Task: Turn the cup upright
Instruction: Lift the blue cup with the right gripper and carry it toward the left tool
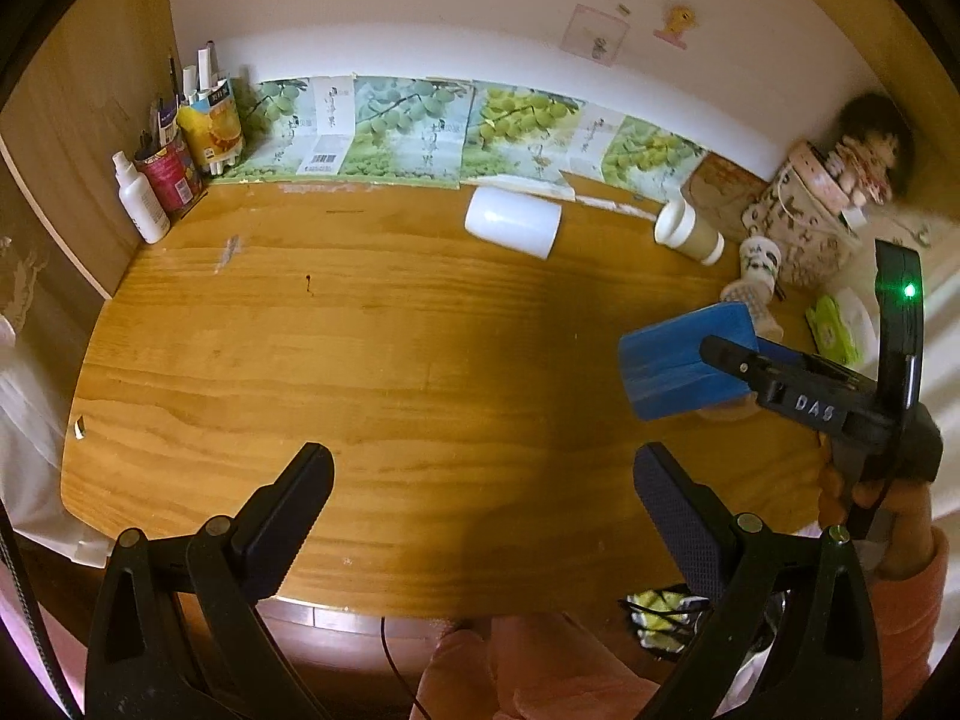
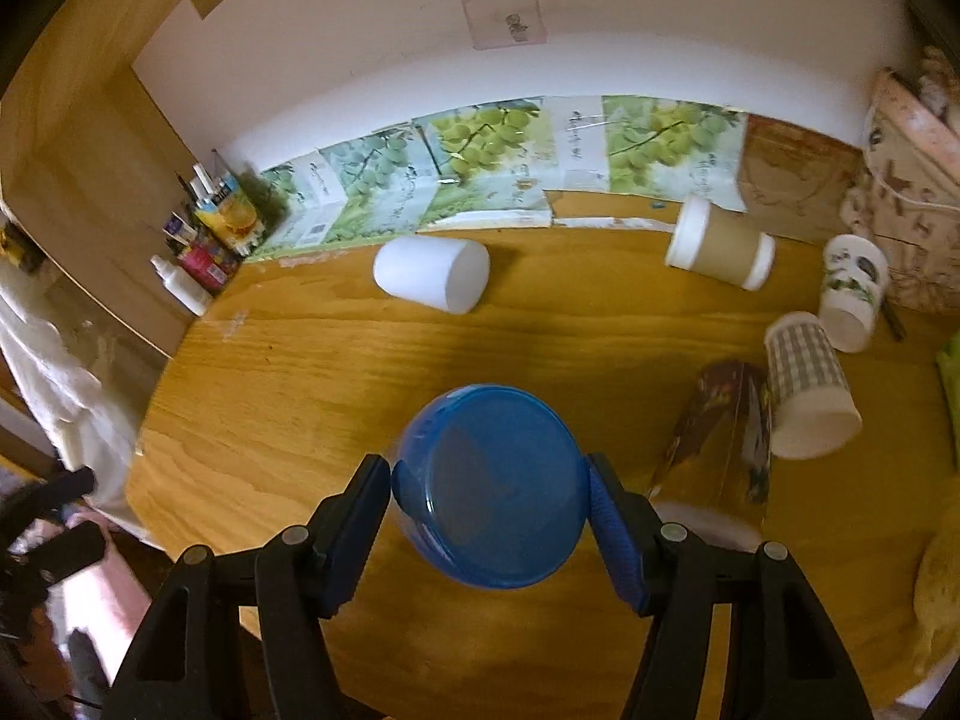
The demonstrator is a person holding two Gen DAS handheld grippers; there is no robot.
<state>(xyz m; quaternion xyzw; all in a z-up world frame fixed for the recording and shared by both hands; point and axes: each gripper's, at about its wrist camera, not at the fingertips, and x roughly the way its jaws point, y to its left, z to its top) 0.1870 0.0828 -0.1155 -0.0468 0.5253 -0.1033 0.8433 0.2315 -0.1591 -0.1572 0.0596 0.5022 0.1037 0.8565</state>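
1. The left gripper (image 1: 483, 483) hangs low over the near edge, jaws spread wide with nothing between them.
2. The right gripper (image 2: 489, 489) is clamped on a blue cup (image 2: 486, 483), one finger on each side.

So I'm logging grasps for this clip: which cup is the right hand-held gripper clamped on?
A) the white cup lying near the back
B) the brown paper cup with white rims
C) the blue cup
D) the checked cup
C: the right wrist view shows the blue cup pinched between the right hand-held gripper fingers; the other cups lie apart on the table.
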